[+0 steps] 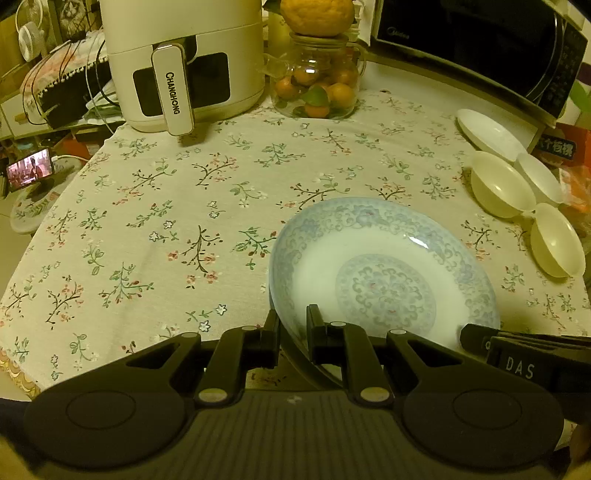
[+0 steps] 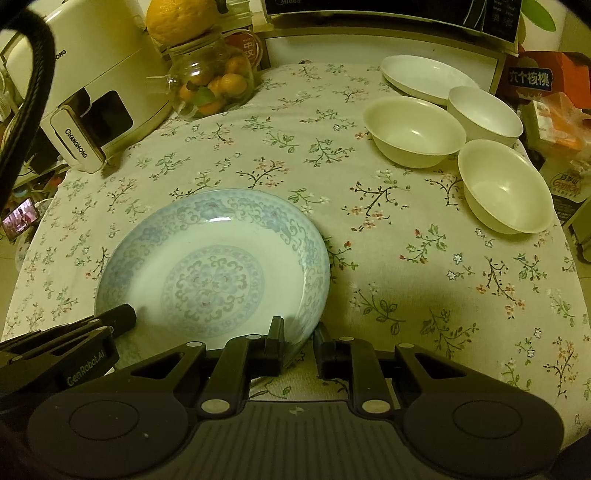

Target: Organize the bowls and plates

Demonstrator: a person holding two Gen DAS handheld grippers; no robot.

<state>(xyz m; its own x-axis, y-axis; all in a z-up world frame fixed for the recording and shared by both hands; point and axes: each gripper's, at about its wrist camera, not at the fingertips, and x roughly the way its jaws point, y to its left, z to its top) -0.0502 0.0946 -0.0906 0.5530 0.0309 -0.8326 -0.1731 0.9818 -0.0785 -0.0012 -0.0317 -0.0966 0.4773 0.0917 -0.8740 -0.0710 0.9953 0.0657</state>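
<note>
While both grippers' jaws pinch the patterned plate (image 1: 384, 266), its near rim is hidden behind them

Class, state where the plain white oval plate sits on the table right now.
In the right wrist view, the plain white oval plate lies at the far right of the floral tablecloth, below the microwave, behind three white bowls.

I count three plain cream bowls (image 2: 413, 131) far right, one white oval dish (image 2: 424, 75), one blue-patterned porcelain plate (image 2: 218, 266) near me.
</note>
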